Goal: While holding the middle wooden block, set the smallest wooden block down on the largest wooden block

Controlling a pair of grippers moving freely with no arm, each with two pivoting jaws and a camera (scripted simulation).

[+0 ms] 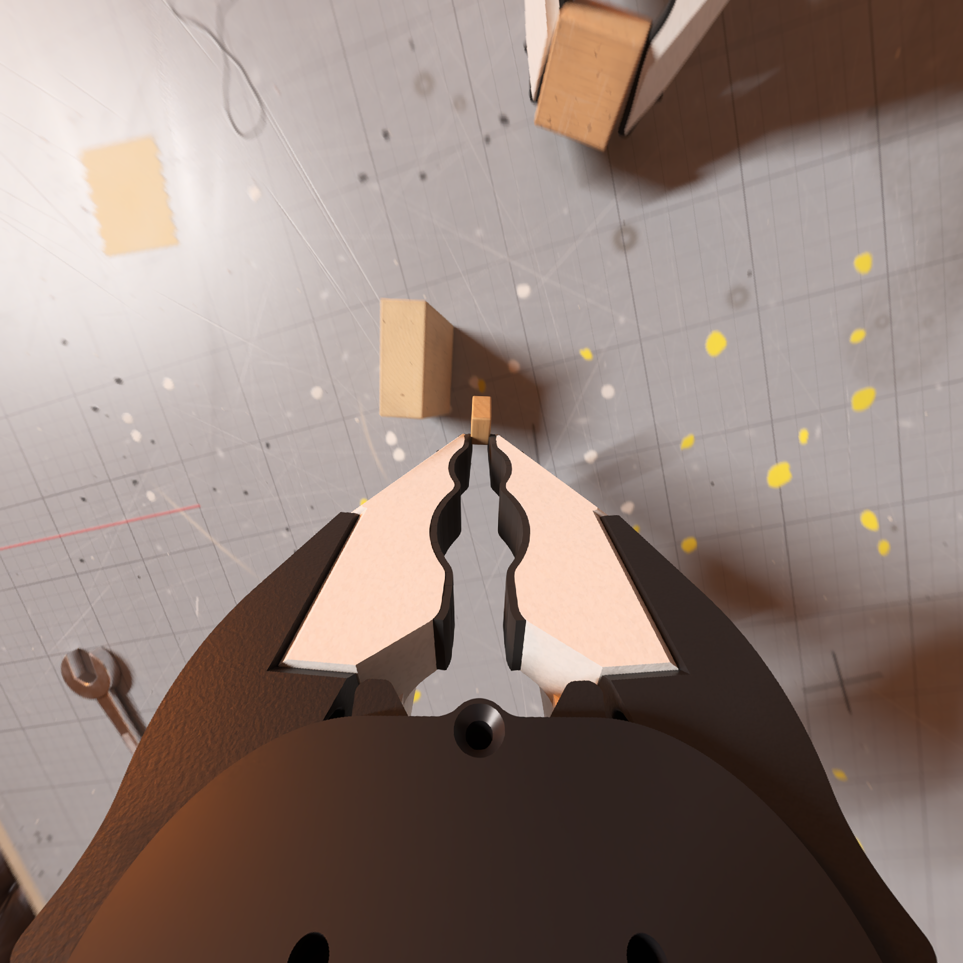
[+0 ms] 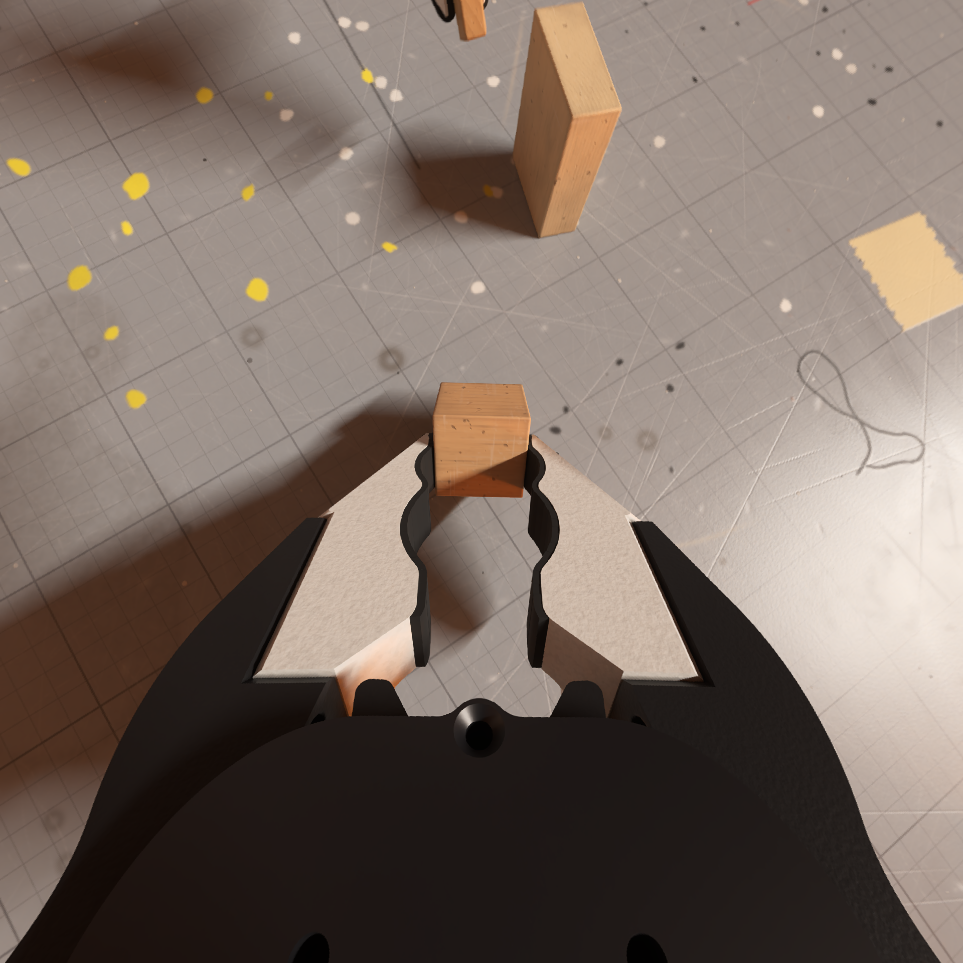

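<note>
1. Left wrist view: the left gripper (image 1: 480, 440) has its fingers drawn almost together, pinching the smallest wooden block (image 1: 480, 418) at the very tips, clear of the grey cutting mat (image 1: 260, 365).
2. The largest wooden block (image 1: 414, 358) stands on the mat just beyond and left of the small block as seen here; whether the two touch cannot be told.
3. Far beyond the largest block, at the upper right, the right gripper (image 1: 591, 68) clamps the middle wooden block (image 1: 594, 75) between its pale fingers, above the mat.
4. Left of the largest block lies a tan paper patch (image 1: 130, 195), with a loop of thread (image 1: 245, 99) beyond it; a wrench (image 1: 96, 688) lies nearer the camera, at the lower left.
5. Right wrist view: the right gripper (image 2: 480, 461) is opened about a block's width and grips the middle wooden block (image 2: 480, 440) at its fingertips, held off the mat (image 2: 208, 417).
6. Beyond it the largest wooden block (image 2: 565, 120) stands upright on the mat.
7. Just left of the largest block's top, at the frame's upper edge, the smallest wooden block (image 2: 470, 18) hangs clear of it.
8. The tan patch (image 2: 912, 271) lies right of the largest block, and the thread loop (image 2: 854, 417) nearer the camera.
</note>
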